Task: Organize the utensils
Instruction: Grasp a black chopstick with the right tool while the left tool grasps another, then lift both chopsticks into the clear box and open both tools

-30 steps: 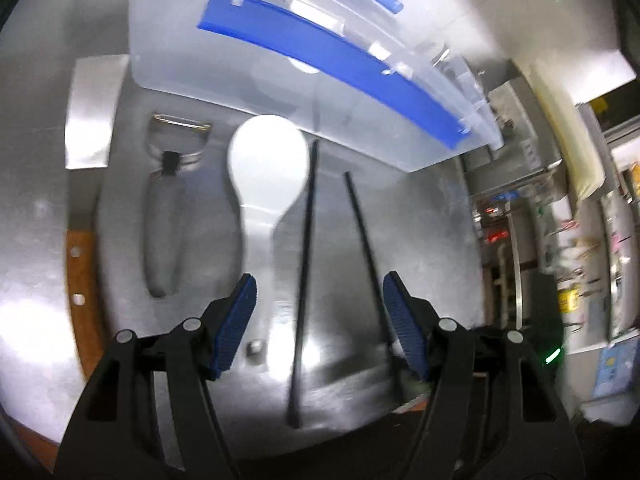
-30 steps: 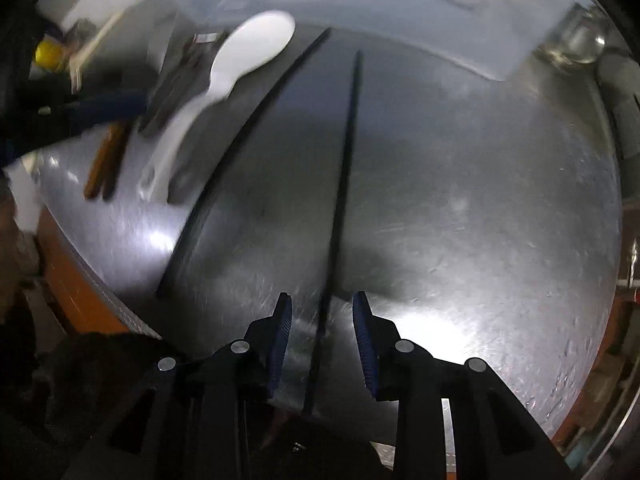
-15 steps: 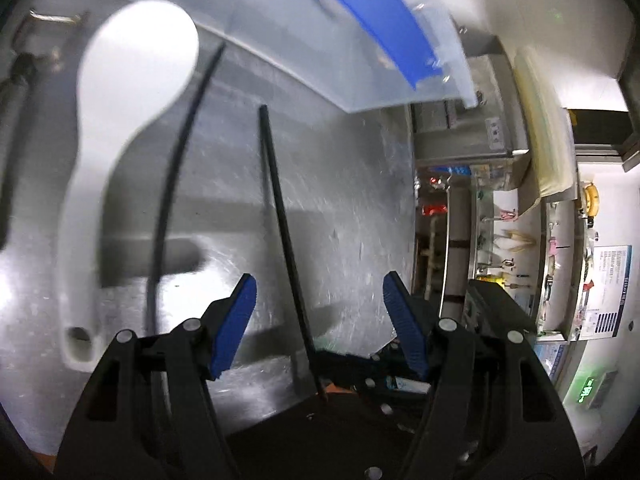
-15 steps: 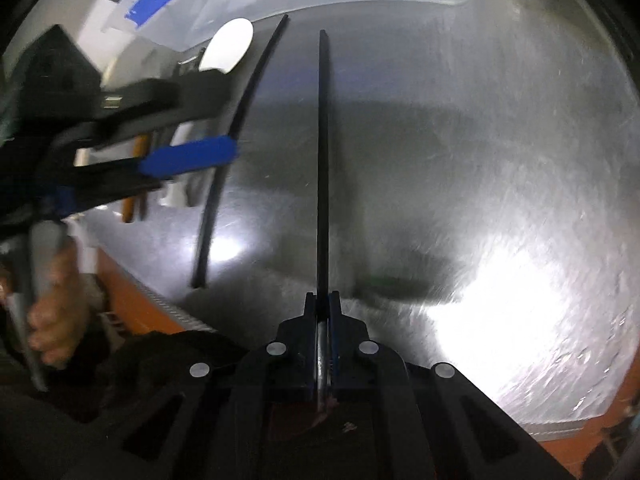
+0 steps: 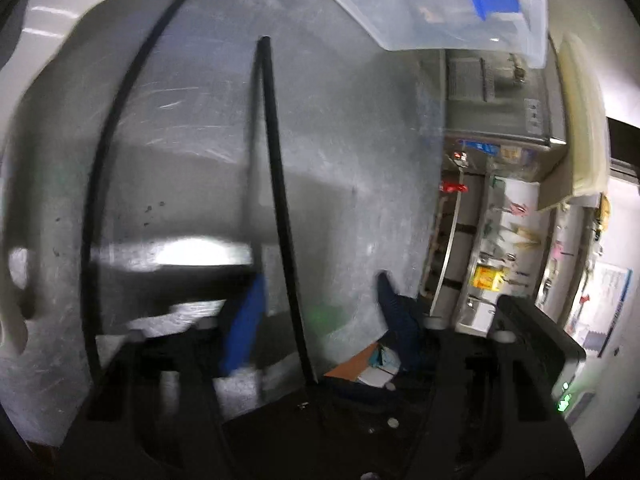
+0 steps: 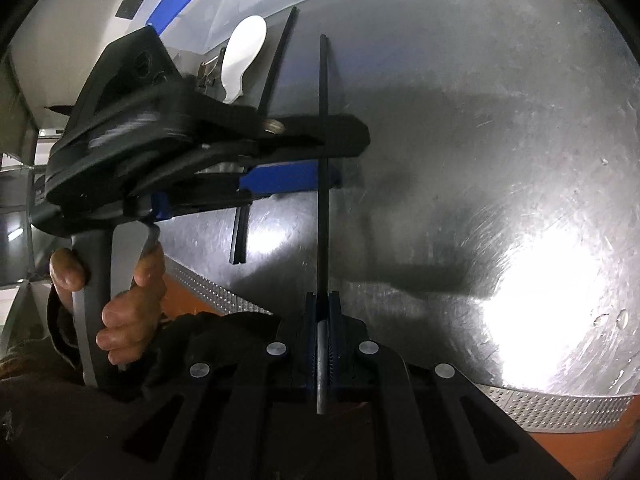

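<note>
My right gripper [image 6: 322, 308] is shut on the near end of a black chopstick [image 6: 324, 160], which points away over the steel table; the chopstick also shows in the left wrist view [image 5: 280, 184]. My left gripper [image 5: 320, 312] is open, its fingers on either side of that chopstick's middle; in the right wrist view it [image 6: 320, 156] reaches in from the left. A second black chopstick [image 6: 276, 68] lies to the left and also shows in the left wrist view [image 5: 104, 160]. A white rice paddle [image 6: 242, 60] lies beyond it.
A clear plastic bin with blue handles [image 5: 460, 4] stands at the far side of the steel table [image 6: 480, 140]. A peeler [image 6: 208, 68] lies beside the paddle. The table's perforated front edge [image 6: 560, 408] is close below. Shelves with clutter [image 5: 500, 220] are at the right.
My right gripper closed on the chopstick's near end. My left gripper swung right and came in low, with its open fingers now on either side of the same chopstick.
</note>
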Motion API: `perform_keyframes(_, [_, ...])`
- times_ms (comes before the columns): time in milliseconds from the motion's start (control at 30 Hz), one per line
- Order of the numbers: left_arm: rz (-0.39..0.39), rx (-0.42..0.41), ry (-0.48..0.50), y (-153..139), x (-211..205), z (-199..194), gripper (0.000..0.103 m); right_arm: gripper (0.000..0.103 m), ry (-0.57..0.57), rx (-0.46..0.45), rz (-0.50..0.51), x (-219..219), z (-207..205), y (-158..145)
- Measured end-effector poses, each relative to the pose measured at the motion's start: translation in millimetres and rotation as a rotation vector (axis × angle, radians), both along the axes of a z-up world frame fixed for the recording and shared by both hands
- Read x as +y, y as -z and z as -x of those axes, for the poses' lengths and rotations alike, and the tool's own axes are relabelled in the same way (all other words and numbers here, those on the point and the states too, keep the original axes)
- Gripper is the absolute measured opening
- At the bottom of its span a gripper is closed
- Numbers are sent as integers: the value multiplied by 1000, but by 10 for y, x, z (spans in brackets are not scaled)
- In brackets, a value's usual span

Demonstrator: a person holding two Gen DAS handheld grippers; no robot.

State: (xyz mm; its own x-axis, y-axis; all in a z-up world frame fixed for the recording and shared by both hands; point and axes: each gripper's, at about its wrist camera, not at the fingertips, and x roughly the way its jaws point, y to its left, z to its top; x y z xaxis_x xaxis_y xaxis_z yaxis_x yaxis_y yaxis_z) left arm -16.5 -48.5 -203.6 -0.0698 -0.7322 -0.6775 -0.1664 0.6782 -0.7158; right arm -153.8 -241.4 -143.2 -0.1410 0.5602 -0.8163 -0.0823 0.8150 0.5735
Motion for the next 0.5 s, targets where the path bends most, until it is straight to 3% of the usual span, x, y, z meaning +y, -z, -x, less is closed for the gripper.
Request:
perform_keyframes(67, [0, 19, -19, 50, 28, 14, 8, 7, -7, 6, -6, 19, -7, -18])
perform_keyframes(100, [1, 28, -35, 76, 50, 28, 5, 7, -9, 8, -6, -7, 3, -26])
perform_keyframes(233, [7, 22, -51, 65, 94, 55, 5, 7, -17, 5, -8, 57, 75, -51])
perform_keyframes(500, [15, -74, -7, -145, 91, 32, 5, 10, -91, -66, 37, 161, 48, -90])
